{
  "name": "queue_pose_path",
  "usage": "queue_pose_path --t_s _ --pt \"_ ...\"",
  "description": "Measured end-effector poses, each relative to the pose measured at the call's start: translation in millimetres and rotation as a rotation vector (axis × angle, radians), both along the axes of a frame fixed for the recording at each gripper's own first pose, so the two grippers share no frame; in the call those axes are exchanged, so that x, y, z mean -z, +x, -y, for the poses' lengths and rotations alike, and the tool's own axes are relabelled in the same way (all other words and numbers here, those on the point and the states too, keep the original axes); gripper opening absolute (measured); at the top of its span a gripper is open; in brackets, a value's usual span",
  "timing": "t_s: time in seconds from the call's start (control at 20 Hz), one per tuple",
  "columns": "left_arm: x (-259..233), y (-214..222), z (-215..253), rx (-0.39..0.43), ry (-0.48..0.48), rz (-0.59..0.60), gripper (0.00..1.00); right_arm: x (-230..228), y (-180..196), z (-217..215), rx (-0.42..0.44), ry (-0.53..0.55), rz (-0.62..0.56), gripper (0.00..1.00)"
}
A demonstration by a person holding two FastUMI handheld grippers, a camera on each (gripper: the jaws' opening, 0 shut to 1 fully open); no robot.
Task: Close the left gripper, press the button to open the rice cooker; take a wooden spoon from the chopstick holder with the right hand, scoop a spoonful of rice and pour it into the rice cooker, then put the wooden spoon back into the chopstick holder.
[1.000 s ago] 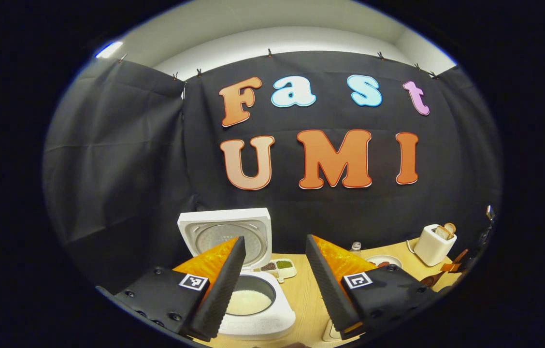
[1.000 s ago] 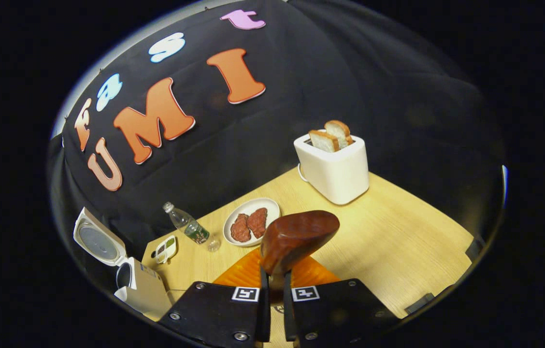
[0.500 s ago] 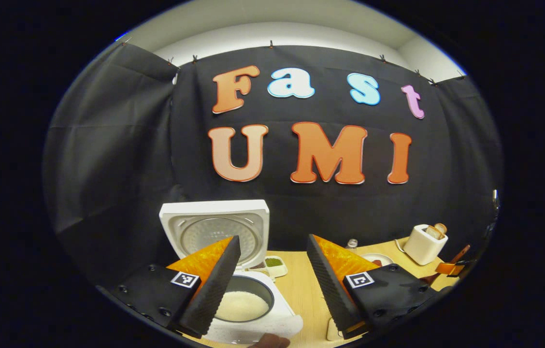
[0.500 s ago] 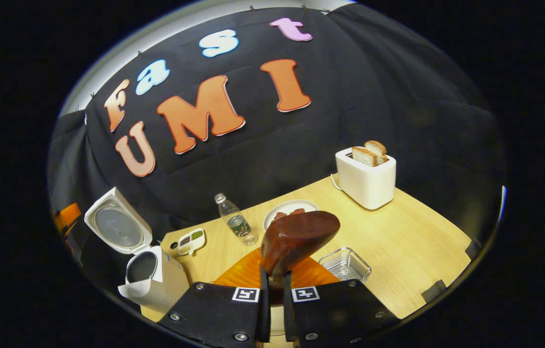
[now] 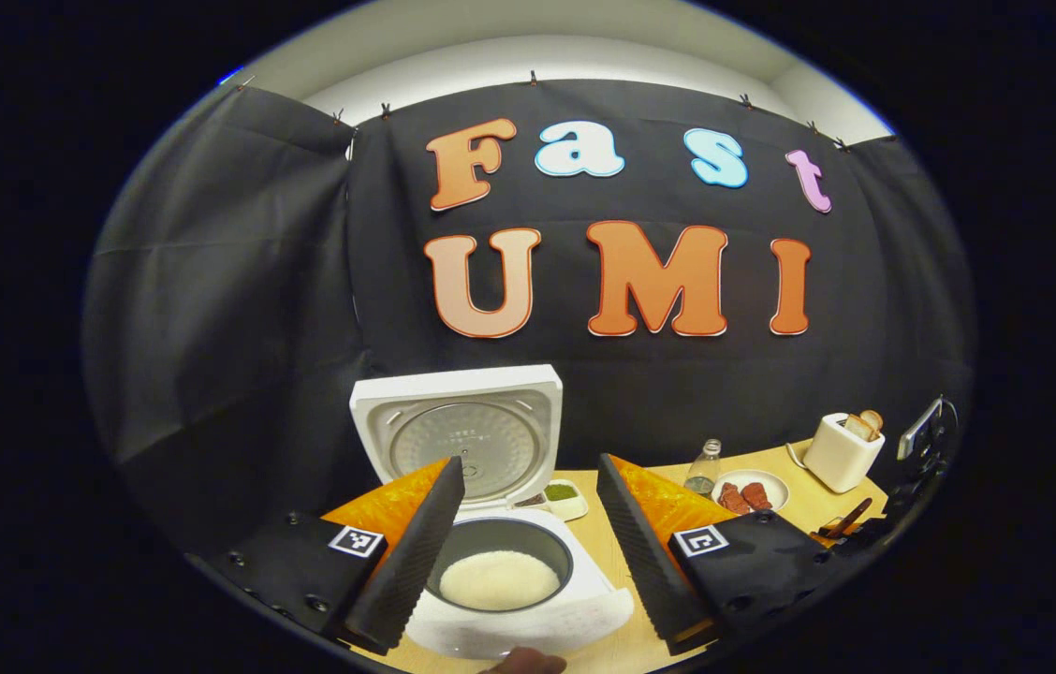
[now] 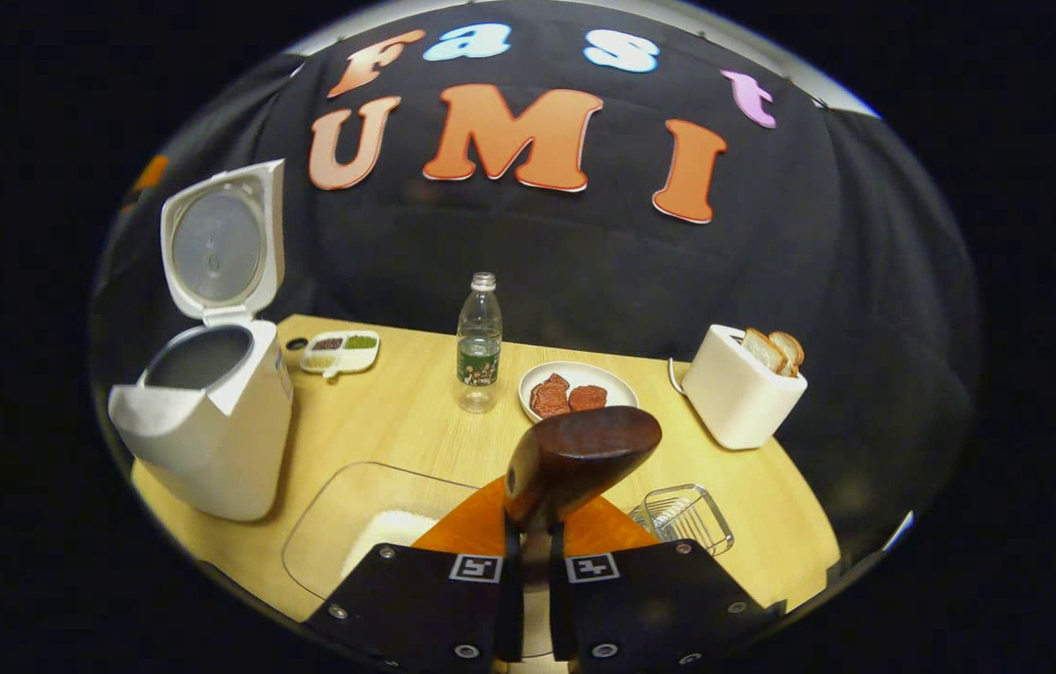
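1. My right claw (image 6: 528,548) is clamped narrow on the handle of the wooden spoon (image 6: 579,461), both fingers pressing it; the dark bowl of the spoon stands up just ahead of the fingers, above the table (image 6: 397,421).
2. Below and to the left of the spoon in the right gripper view lies a clear container (image 6: 341,524) with a heap of white rice (image 6: 388,535) in it, partly hidden behind my claw.
3. Just right of the spoon sits a small wire basket (image 6: 682,517); I cannot tell what is in it.
4. The rice cooker (image 6: 210,421) stands at the left side of the table with its lid (image 6: 219,243) swung up and open. In the left gripper view the cooker (image 5: 528,599) is right in front, and its pot holds white rice (image 5: 498,580).
5. My left claw (image 5: 528,548) is spread wide and grips nothing, its fingers framing the open pot.
6. Behind the cooker lies a small divided dish (image 6: 341,352) with dark and green fillings.
7. Farther right stand a water bottle (image 6: 479,342), a plate (image 6: 617,382) with two reddish pieces on it, and a white toaster (image 6: 734,398) with two bread slices (image 6: 771,350) sticking out.
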State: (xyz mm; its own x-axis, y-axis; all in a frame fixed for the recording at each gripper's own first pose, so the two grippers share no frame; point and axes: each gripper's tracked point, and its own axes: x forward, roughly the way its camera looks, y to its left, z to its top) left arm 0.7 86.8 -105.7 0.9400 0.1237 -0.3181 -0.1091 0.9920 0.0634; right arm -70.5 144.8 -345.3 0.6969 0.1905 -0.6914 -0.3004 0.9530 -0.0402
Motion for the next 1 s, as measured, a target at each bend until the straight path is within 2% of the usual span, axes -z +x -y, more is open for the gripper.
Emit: queue_pose_path --t_s 0.15,0.35,0.6,0.8,1.0 --pt "6.5 -6.3 -6.8 -0.021 0.013 -0.023 0.96 20.5 -15.7 -8.8 -0.082 -0.095 0.012 0.08" --pt "11.9 -9.3 -13.4 -0.02 0.03 -0.05 0.96 39.5 -28.9 -12.2 -0.055 -0.141 0.036 0.08" --pt "15.4 -5.2 -19.3 0.005 0.065 -0.064 0.97 42.5 -45.9 -31.9 -0.078 -0.207 0.095 0.08" --pt "17.1 -4.0 -25.4 0.032 0.078 -0.07 0.96 42.6 -50.0 -43.9 0.039 -0.099 0.041 0.09" --pt "17.1 -5.2 -35.4 0.046 0.081 -0.064 0.97 32.0 -58.4 -80.8 0.049 0.039 -0.015 0.08"
